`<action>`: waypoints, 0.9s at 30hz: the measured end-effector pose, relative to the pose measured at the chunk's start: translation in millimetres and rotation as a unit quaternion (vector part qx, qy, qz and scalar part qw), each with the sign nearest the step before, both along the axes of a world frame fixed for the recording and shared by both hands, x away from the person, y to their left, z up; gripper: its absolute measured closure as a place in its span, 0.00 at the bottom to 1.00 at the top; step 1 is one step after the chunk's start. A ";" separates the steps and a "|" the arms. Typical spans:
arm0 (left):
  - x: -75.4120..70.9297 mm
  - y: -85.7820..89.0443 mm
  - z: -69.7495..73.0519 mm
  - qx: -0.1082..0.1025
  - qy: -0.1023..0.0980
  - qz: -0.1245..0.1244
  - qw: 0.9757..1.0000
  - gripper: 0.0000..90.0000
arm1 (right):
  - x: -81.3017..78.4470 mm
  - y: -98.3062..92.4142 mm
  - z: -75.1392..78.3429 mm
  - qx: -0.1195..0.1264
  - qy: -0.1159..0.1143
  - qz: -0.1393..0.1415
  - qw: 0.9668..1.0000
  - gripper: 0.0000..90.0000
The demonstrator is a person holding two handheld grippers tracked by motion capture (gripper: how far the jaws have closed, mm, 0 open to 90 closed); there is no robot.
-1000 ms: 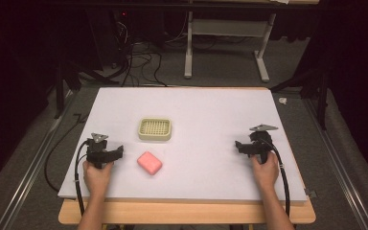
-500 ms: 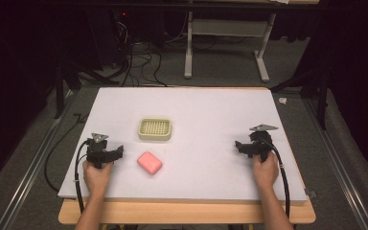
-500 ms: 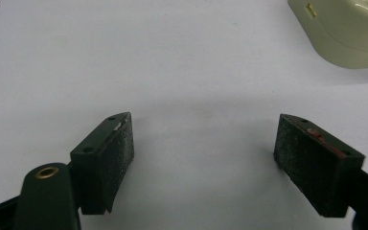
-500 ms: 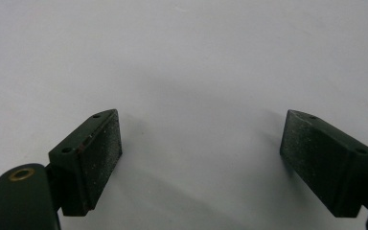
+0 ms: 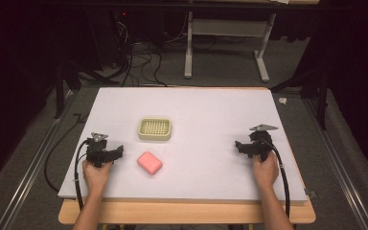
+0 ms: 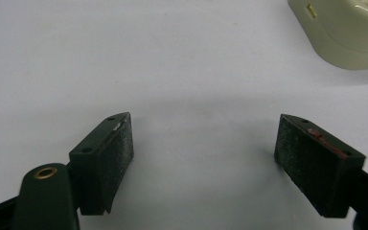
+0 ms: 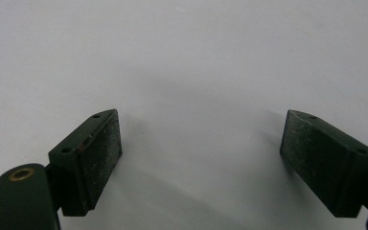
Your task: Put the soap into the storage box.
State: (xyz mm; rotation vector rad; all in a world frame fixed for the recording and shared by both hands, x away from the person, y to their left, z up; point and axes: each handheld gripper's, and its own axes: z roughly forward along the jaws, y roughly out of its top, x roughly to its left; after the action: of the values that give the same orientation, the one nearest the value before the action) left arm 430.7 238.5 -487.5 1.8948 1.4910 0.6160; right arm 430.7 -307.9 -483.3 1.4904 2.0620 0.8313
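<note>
A pink bar of soap [image 5: 149,163] lies flat on the white table top [image 5: 211,108]. A cream slotted soap dish [image 5: 155,129] stands just behind it, and its corner [image 6: 345,33] shows at the top right of the left gripper view. My left gripper [image 5: 118,152] rests on the table left of the soap, pointing toward it and apart from it. Its jaws stand open [image 6: 203,129], have just been opening a little, and have bare table between them. My right gripper [image 5: 238,146] rests near the right edge, open [image 7: 201,127] over bare table.
The table's wooden front edge [image 5: 187,213] lies just behind both hands. Cables [image 5: 79,182] trail from each gripper off the front. Beyond the table are a dark floor, cables and a grey stand [image 5: 225,33].
</note>
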 end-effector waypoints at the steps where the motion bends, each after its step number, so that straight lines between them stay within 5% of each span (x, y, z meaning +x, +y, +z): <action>1: -0.3 0.2 0.5 0.001 0.002 0.006 1.000 0.23 | 0.0 0.0 0.0 0.000 0.000 0.000 1.000 0.16; 14: -10.9 -0.6 13.4 -0.030 -0.016 -0.012 0.999 0.20 | 0.1 0.0 0.0 0.000 0.000 0.000 1.000 0.16; 16: -14.5 -3.1 18.0 -0.052 -0.017 -0.028 0.998 0.22 | 0.1 0.1 -0.1 0.000 0.000 0.000 1.000 0.16; 27: -26.6 -22.6 30.0 -0.047 -0.036 -0.077 0.995 0.21 | 0.0 0.1 -0.1 0.000 0.000 0.000 1.000 0.16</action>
State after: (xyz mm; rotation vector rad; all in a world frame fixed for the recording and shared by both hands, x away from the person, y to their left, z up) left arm 404.2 215.9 -457.5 1.8747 1.2914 0.5283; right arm 430.7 -307.8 -483.3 1.4897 2.0618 0.8305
